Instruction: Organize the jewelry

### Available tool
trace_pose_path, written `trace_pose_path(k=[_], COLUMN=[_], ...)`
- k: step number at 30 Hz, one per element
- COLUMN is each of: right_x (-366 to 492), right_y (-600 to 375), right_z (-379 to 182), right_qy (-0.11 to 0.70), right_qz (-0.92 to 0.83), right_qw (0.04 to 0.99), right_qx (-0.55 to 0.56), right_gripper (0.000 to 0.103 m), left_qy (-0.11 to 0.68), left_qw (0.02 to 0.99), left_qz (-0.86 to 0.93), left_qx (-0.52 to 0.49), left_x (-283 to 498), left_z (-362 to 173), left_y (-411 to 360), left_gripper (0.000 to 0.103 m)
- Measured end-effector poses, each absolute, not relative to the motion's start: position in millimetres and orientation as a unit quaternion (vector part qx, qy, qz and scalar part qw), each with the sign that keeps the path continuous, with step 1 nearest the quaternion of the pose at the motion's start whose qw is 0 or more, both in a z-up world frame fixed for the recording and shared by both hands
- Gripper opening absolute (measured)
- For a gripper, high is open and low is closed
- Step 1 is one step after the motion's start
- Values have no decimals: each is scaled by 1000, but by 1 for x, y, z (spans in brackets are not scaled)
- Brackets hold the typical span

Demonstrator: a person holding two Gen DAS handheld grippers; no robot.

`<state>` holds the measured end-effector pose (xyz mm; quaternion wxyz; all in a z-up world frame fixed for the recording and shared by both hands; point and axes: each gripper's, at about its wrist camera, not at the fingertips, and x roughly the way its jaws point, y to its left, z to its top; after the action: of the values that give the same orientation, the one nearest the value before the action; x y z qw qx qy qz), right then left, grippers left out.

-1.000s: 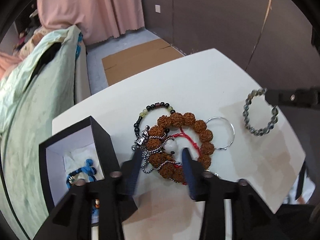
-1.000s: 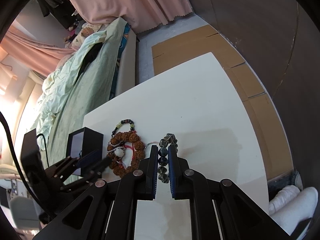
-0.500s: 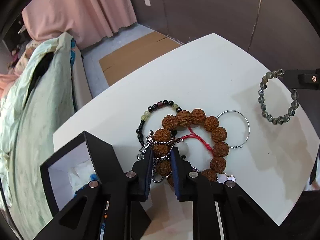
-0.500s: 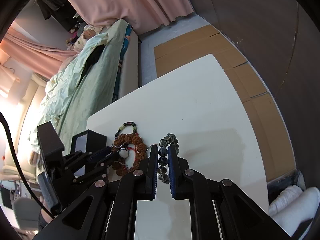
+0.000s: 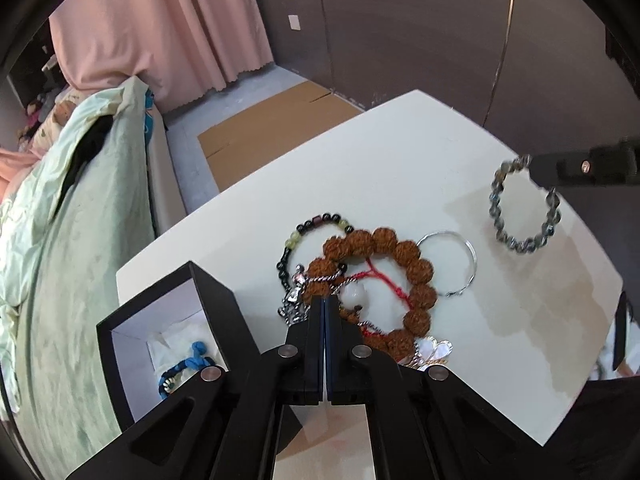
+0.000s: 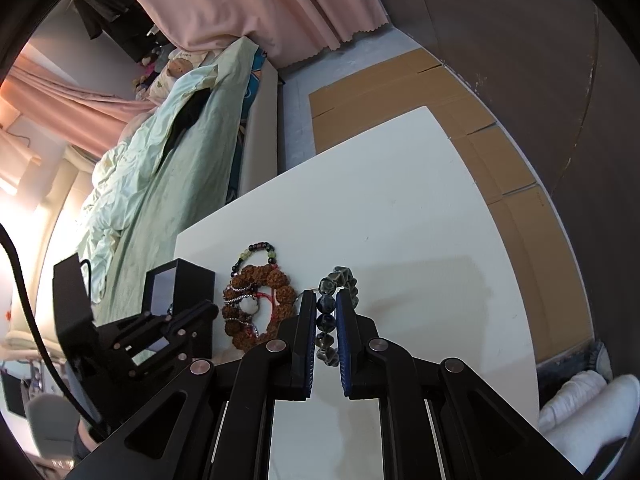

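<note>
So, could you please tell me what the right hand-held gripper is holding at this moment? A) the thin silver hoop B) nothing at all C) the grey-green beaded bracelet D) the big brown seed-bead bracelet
C: the right hand-held gripper has its fingers closed on the grey-green beaded bracelet, which hangs lifted off the white table in the left wrist view.

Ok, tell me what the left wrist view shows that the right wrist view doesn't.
Only the left wrist view shows the blue cord piece inside the black box, the full silver ring and the pearly charm. Only the right wrist view shows the grey bead bracelet pinched in the right tool, and white socks. Both show the brown bead bracelet and table.
</note>
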<state>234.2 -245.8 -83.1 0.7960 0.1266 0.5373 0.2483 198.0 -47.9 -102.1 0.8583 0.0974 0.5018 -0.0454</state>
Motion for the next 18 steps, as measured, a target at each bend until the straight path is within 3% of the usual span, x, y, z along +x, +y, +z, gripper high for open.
trace_pose_path(k=[5,6,7,9,10,14,16,18], right_x=[234,234,234,235,236,238,239,239], right_y=[-246,-247,-250,-253,-254,-259,-260,-259], right_z=[-83,-83,-84,-85,-85,-85,-85,-85], right_qy=[538,538,539,540,540,539,539,539], right_qz=[247,246,245,242,241,237,236,237], right_qw=[796,796,795,795,795,796,796,796], right_qx=[129,130,133,136,137,139,141,141], right_gripper=[11,11,11,11,11,11,11,11], left_qy=[521,523,525,522,518,530,537,552], left_qw=[846,845,844,846,848,839,834,825], left_qz=[-50,-51,-50,-49,-49,-45,-45,-52], left_qx=[103,99,97,96,101,113,116,109], left_x=[211,214,218,222,225,237,242,248], left_z=[-102,-103,-103,-104,-104,-113,-118,-126], left_y=[-56,-56,-56,-56,-57,-59,-60,-59], left_gripper=[5,15,33,58,60,60,45,40])
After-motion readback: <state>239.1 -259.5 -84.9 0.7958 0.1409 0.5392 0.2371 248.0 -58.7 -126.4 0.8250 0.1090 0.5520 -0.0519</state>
